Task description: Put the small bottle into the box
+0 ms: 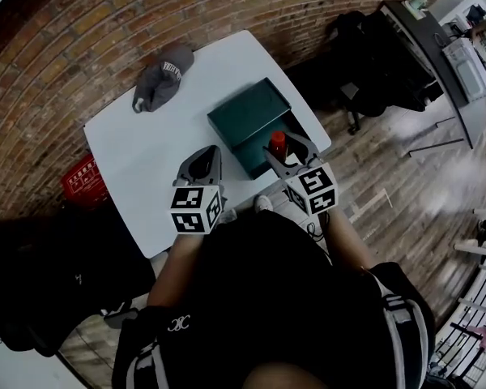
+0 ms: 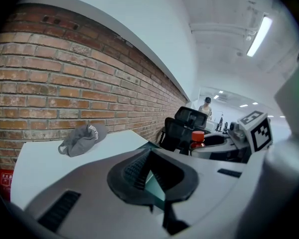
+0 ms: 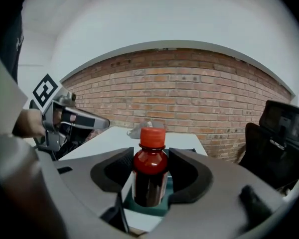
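- Small bottle (image 3: 149, 176), red cap, upright, clamped between right gripper (image 3: 150, 158) pads, above near edge of green box (image 1: 247, 118).
- Left gripper (image 2: 149, 176): jaws together, empty.

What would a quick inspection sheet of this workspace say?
Surface: white table, bare apart from two things.
Job's things: dark green box on the table's right part; small bottle, red with an orange-red cap, held upright at the box's near side, not yet set down inside.
Clutter: grey cap at the table's far left corner.
Grippers: right gripper closed on the small bottle; left gripper shut, nothing in it, over the table.
Cables: nothing seen.
Surroundings: brick wall, red crate on the floor, black office chairs.
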